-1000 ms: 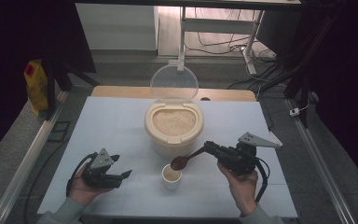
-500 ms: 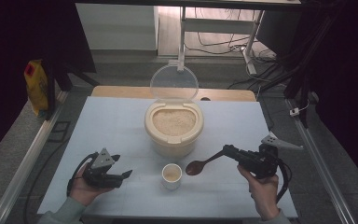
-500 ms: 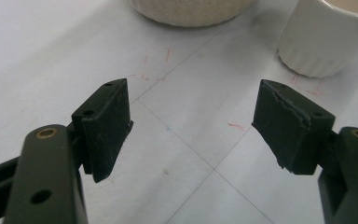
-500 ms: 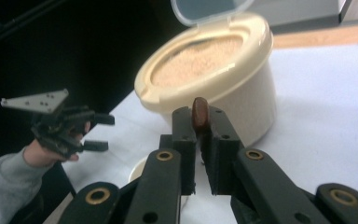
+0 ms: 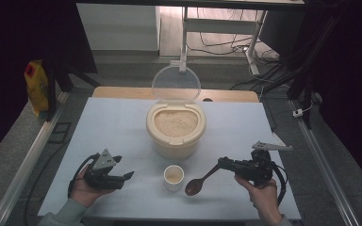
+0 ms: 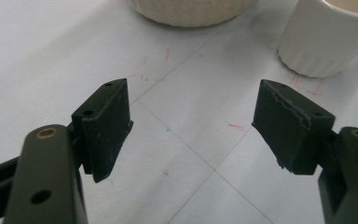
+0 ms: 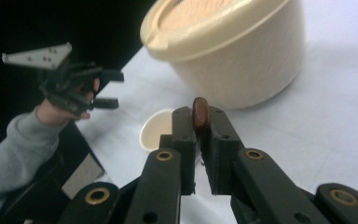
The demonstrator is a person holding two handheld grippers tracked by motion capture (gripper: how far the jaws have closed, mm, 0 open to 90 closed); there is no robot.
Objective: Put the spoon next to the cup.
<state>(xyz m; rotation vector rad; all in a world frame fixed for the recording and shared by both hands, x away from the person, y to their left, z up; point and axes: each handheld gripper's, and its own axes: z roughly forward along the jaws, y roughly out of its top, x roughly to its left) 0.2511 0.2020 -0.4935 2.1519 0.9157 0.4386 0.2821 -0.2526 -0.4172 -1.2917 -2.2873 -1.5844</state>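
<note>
A cream container (image 5: 175,129) full of rice stands mid-table with its clear lid (image 5: 176,84) tipped up behind it. In front of it is a small white cup (image 5: 173,176) with rice inside. My right gripper (image 5: 221,162) is shut on the handle of a brown spoon (image 5: 194,187), whose bowl hangs low just right of the cup. The right gripper view shows the spoon handle (image 7: 199,114) pinched between the jaws of that gripper (image 7: 199,123), with the cup (image 7: 156,128) and container (image 7: 233,51) beyond. My left gripper (image 5: 127,176) (image 6: 193,119) lies open and empty left of the cup (image 6: 328,42).
The white table top (image 5: 113,122) carries faint grid lines and red marks. A yellow packet (image 5: 37,87) stands off the table at the far left. Metal rails run along both sides, and cables lie on the floor behind.
My right hand has carried the spoon from above the cup to the right and downward, so its bowl now sits low beside the cup. The left hand has stayed put.
</note>
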